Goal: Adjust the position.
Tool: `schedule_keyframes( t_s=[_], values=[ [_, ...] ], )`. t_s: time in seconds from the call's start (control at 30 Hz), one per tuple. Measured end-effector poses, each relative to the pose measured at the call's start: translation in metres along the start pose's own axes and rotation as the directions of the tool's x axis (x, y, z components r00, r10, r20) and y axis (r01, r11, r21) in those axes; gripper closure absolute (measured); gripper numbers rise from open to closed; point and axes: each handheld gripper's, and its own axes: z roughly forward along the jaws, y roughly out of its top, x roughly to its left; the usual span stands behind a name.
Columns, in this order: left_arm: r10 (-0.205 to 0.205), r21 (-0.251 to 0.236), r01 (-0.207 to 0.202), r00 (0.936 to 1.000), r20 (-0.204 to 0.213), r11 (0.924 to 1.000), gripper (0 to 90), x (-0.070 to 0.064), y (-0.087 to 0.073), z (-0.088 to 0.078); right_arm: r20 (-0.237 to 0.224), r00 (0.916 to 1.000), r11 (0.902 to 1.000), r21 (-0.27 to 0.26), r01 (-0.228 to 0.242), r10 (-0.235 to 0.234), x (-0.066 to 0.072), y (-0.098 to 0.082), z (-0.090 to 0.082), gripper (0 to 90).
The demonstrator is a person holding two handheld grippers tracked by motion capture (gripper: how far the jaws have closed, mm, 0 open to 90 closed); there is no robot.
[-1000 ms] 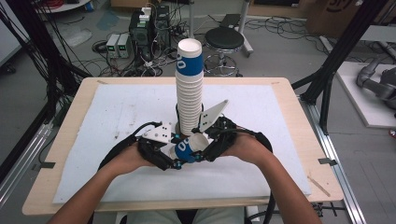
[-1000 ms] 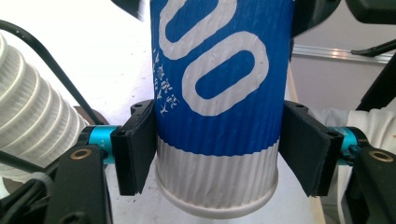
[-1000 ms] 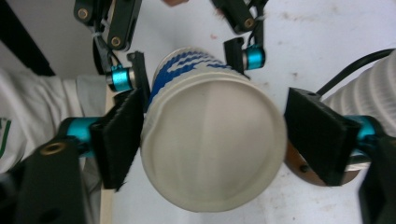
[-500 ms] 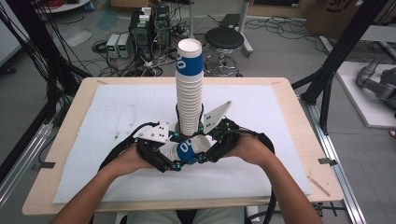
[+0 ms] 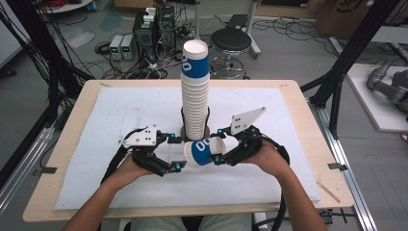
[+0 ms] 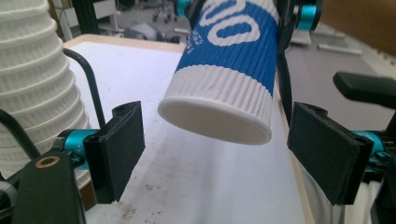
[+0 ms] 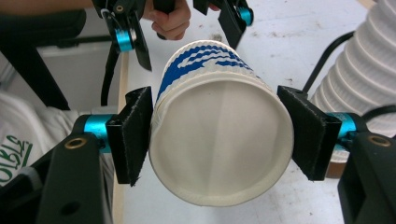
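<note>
A tall stack of white ribbed paper cups stands at the table's middle, topped by a blue-banded cup. My right gripper is shut on a blue-and-white paper cup, held on its side just in front of the stack. In the right gripper view the pads pinch the rim of that paper cup and dent it. My left gripper is open, its jaws having just opened. The white base of the paper cup hangs between the pads of the left gripper without touching them.
A white mat covers most of the wooden table. A black wire loop rises beside the stack's foot. Beyond the far edge are a round stool, electronics boxes and cables on the floor.
The left gripper's jaws have gone from shut to open and it has drawn slightly left of the cup. The right gripper keeps its hold on the cup and has shifted a little right.
</note>
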Motion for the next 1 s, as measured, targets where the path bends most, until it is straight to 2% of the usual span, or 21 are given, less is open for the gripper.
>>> schedule_keyframes(
  t_s=[0.17, 0.3, 0.33, 0.5, 0.67, 1.0],
  values=[
    [-0.011, -0.065, 0.010, 0.9999, -0.010, 0.9978, 17.8, 0.000, -0.006, -0.005, -0.013, 0.9996, 0.9970, -0.072, -0.027, 0.026, 0.001, -0.016, 0.000, 31.0],
    [-0.021, -0.083, 0.021, 0.9998, -0.001, 0.9964, 17.8, -0.002, -0.011, -0.004, -0.021, 0.9986, 0.9910, -0.124, -0.052, 0.050, 0.002, -0.028, 0.004, 31.0],
    [-0.022, -0.085, 0.022, 0.9998, 0.001, 0.9962, 17.7, -0.002, -0.012, -0.003, -0.025, 0.9977, 0.9875, -0.143, -0.066, 0.063, 0.003, -0.030, 0.005, 31.0],
    [-0.021, -0.109, 0.022, 0.9997, 0.010, 0.9938, 17.7, -0.004, -0.014, -0.001, -0.052, 0.9962, 0.9700, -0.230, -0.080, 0.070, 0.002, -0.041, 0.007, 31.0],
    [-0.018, -0.128, 0.019, 0.9998, 0.011, 0.9916, 17.7, -0.006, -0.015, 0.004, -0.077, 0.9936, 0.9555, -0.277, -0.101, 0.082, 0.002, -0.048, 0.011, 31.1],
    [-0.035, -0.109, 0.041, 0.9979, 0.055, 0.9932, 16.8, -0.008, -0.020, 0.019, -0.123, 0.9894, 0.9419, -0.316, -0.112, 0.077, 0.001, -0.048, 0.017, 31.1]
  ],
)
